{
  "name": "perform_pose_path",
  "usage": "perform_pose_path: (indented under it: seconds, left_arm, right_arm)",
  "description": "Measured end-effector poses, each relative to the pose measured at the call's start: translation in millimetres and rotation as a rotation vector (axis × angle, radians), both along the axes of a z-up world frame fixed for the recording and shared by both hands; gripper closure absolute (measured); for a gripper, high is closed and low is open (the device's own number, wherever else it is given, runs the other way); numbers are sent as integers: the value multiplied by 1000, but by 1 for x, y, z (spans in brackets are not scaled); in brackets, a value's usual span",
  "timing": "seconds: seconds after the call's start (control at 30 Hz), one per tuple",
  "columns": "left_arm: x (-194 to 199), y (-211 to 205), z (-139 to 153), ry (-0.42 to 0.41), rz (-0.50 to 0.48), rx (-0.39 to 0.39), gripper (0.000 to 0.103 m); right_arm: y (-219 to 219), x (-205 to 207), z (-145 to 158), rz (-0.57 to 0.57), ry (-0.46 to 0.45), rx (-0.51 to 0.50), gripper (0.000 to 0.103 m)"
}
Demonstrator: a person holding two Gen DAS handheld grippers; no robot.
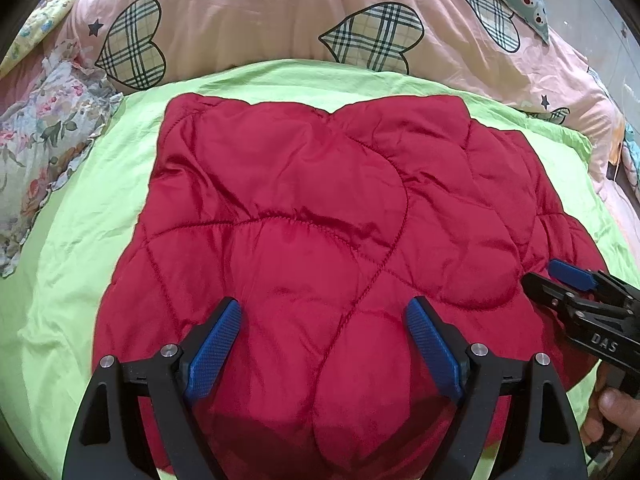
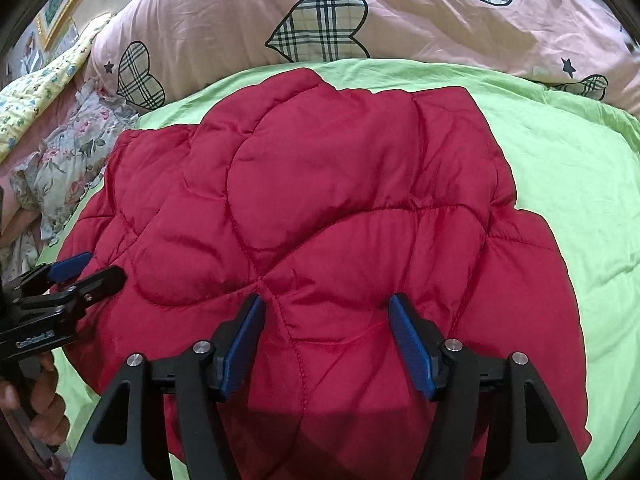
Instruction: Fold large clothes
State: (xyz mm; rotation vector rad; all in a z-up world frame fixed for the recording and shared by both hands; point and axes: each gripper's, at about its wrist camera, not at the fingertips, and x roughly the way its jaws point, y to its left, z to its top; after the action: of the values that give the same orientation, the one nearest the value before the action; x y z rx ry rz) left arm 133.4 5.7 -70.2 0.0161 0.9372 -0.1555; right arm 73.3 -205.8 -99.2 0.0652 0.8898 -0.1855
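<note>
Left gripper [image 1: 324, 344] released, right gripper [image 2: 326, 344] released, both above folded red quilted padded jacket [image 1: 320, 208] on lime-green bed sheet [image 1: 80, 260].

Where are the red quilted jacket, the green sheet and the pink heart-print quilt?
red quilted jacket [image 1: 304, 200]: left wrist view, on the middle padded panel.
green sheet [image 2: 572, 184]: right wrist view, on bare cloth right of the jacket.
pink heart-print quilt [image 1: 256, 12]: left wrist view, on plain pink cloth between two hearts.

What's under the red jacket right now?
The red jacket lies on a green sheet, which shows all around it. Whatever sits directly beneath the jacket is covered. Behind it lies a pink quilt with plaid hearts.
</note>
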Motion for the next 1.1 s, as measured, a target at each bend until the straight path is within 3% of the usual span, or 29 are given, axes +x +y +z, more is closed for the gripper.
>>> perform_pose_path:
  seconds: [0.37,0.67,0.93,1.1]
  left_arm:
    - [-12,-4,1,-7,-3,56,17]
    - [-7,-1,-4,-5,-12,47,16]
    - [-3,0,-7,-4,-12,39,13]
    - [-1,1,-8,-2,-12,32,13]
  right_arm:
    - [1,-1,0,-3,-6,3,37]
    - [1,-3,2,-8,-6,10,37]
    - [15,-21,27,28,-81,-2,37]
    - [17,-9,15,34,-31,-14,37]
